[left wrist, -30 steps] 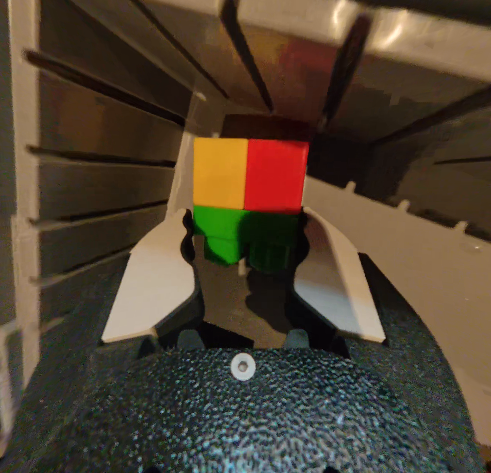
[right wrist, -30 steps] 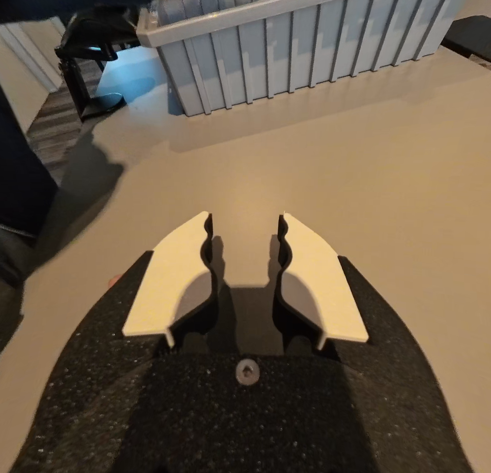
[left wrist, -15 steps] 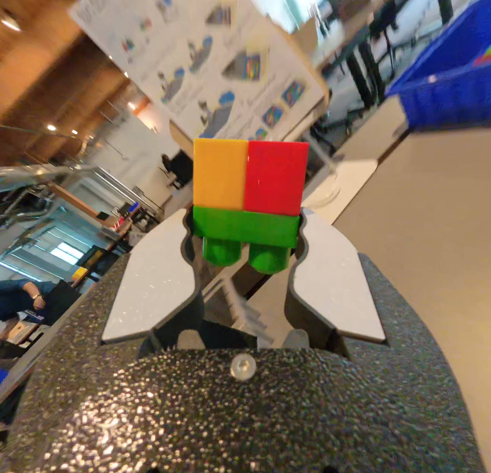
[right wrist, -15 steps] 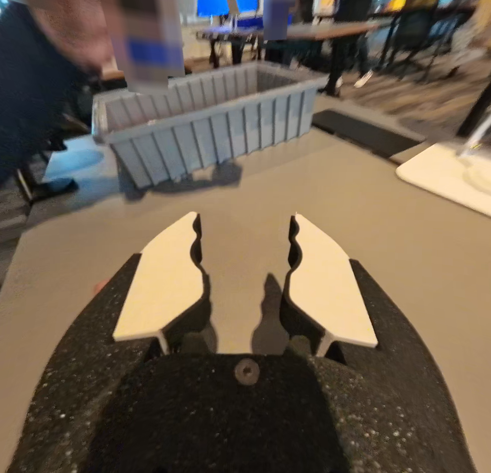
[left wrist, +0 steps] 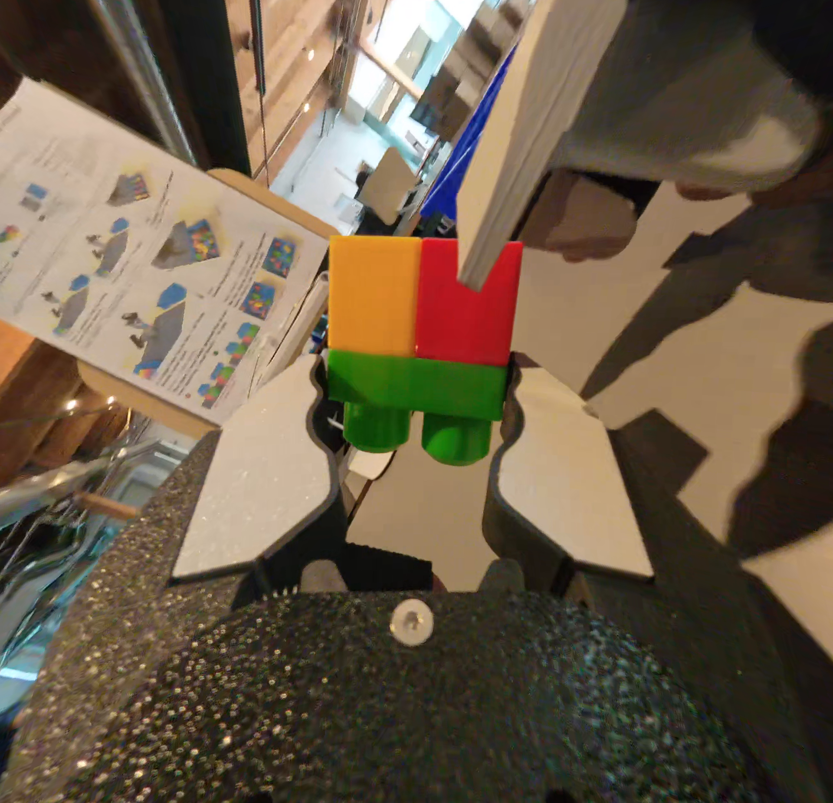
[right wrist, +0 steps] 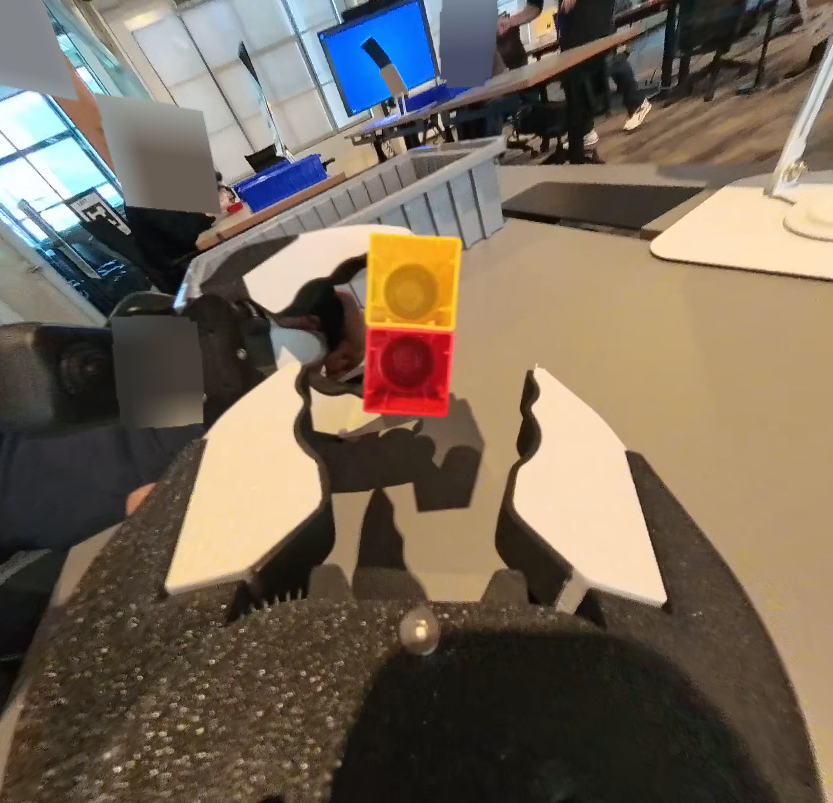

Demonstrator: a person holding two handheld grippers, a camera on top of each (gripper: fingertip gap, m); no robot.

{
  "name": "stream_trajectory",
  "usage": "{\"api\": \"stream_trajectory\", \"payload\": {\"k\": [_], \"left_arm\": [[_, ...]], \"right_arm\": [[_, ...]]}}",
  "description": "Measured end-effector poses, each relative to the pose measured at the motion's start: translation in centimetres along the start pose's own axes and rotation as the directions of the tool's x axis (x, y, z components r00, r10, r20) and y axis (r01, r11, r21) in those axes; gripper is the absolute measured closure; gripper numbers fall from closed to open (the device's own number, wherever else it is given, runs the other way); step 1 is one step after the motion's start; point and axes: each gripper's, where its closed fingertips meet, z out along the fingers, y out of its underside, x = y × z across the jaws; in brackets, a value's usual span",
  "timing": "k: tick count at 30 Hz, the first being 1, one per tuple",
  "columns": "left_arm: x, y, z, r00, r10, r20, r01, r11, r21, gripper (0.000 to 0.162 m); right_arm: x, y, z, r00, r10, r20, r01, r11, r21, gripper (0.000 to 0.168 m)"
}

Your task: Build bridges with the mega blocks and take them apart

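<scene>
Green block (left wrist: 417,386) sits pinched in your left gripper (left wrist: 417,398), its studs toward the camera, with the yellow block (left wrist: 373,296) and red block (left wrist: 466,312) plugged onto its far side; a second ago this little bridge was down inside the grey bin (right wrist: 405,195) — now you hold it above the counter (right wrist: 631,353); your right gripper (right wrist: 417,402), spread and empty, has closed in until one finger crosses the red block — pulling apart looks next.

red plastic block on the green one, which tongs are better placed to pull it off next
Right. The right tongs are open and empty, with the red plastic block just ahead of their gap. The left tongs are already shut on the green plastic base block, so they can only brace it.
</scene>
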Motion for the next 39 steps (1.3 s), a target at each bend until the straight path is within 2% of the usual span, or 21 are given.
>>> {"api": "stream_trajectory", "payload": {"k": [2, 4, 5, 7, 10, 14, 16, 18, 20, 21, 23, 26, 28, 30, 33, 37, 39], "left_arm": [[0.5, -0.3, 0.0, 0.999, 0.019, -0.036, -0.018, 1.000, 0.016, 0.088], [1.2, -0.5, 0.0, 0.997, 0.037, -0.071, -0.035, 0.999, 0.027, 0.088], [1.7, -0.6, 0.0, 0.995, 0.038, -0.093, -0.035, 0.999, 0.030, 0.088], [2.5, -0.6, 0.1, 0.991, 0.025, -0.134, -0.020, 0.999, 0.034, 0.088], [3.0, -0.6, 0.0, 0.983, -0.019, -0.184, 0.026, 0.999, 0.041, 0.088], [3.4, -0.8, -1.3, 0.905, -0.224, -0.362, 0.260, 0.964, 0.054, 0.080], [2.3, -1.2, -1.9, 0.820, -0.394, -0.415, 0.455, 0.889, 0.057, 0.081], [0.5, -1.9, -2.2, 0.701, -0.556, -0.447, 0.647, 0.759, 0.071, 0.083], [-0.2, -3.2, -2.8, 0.508, -0.665, -0.548, 0.808, 0.588, 0.037, 0.089], [-0.3, -3.7, -3.1, 0.405, -0.694, -0.595, 0.865, 0.501, 0.004, 0.089], [-0.4, -4.6, -3.5, 0.258, -0.710, -0.655, 0.927, 0.373, -0.039, 0.094], [0.4, -5.5, -3.9, 0.111, -0.692, -0.713, 0.954, 0.276, -0.119, 0.103], [1.0, -5.9, -4.0, 0.081, -0.679, -0.730, 0.954, 0.264, -0.140, 0.117], [1.0, -6.0, -4.1, 0.056, -0.677, -0.733, 0.957, 0.246, -0.154, 0.125], [1.0, -6.1, -4.3, 0.024, -0.668, -0.744, 0.960, 0.223, -0.170, 0.127], [1.0, -6.1, -4.3, 0.043, -0.668, -0.743, 0.957, 0.240, -0.160, 0.127], [0.8, -6.1, -4.2, 0.080, -0.676, -0.733, 0.959, 0.253, -0.128, 0.127]], "right_arm": [[0.1, 0.3, 0.0, 1.000, 0.027, 0.016, -0.027, 1.000, 0.000, 0.080], [0.0, 0.3, -0.1, 0.999, 0.041, 0.036, -0.041, 0.999, 0.006, 0.089], [-0.1, 0.3, -0.1, 0.998, 0.039, 0.045, -0.040, 0.999, 0.003, 0.097], [-0.2, 0.6, -0.3, 0.998, 0.028, 0.057, -0.027, 1.000, -0.014, 0.130], [0.1, 0.9, -0.4, 0.997, 0.048, 0.066, -0.046, 0.999, -0.029, 0.131], [0.5, 0.3, -0.9, 0.995, 0.053, 0.086, -0.055, 0.998, 0.012, 0.131], [0.2, -0.4, -1.4, 0.988, 0.078, 0.135, -0.086, 0.995, 0.051, 0.131], [-0.4, -1.2, -1.8, 0.974, 0.092, 0.207, -0.114, 0.989, 0.097, 0.131], [-1.2, -1.7, -2.2, 0.961, 0.068, 0.269, -0.106, 0.986, 0.130, 0.131], [-1.7, -1.9, -2.3, 0.957, 0.045, 0.288, -0.088, 0.986, 0.139, 0.131], [-2.7, -2.0, -2.5, 0.945, 0.005, 0.328, -0.059, 0.986, 0.153, 0.131], [-3.7, -2.0, -2.6, 0.930, -0.022, 0.367, -0.039, 0.987, 0.158, 0.131], [-4.1, -1.7, -2.4, 0.925, -0.031, 0.380, -0.027, 0.989, 0.147, 0.131], [-4.4, -1.6, -2.5, 0.916, -0.034, 0.400, -0.027, 0.989, 0.145, 0.131], [-4.6, -1.6, -2.5, 0.913, -0.041, 0.407, -0.021, 0.989, 0.145, 0.131], [-4.7, -1.6, -2.6, 0.912, -0.042, 0.409, -0.018, 0.990, 0.142, 0.131], [-4.4, -1.6, -2.5, 0.919, -0.042, 0.391, -0.013, 0.990, 0.139, 0.132]]}}
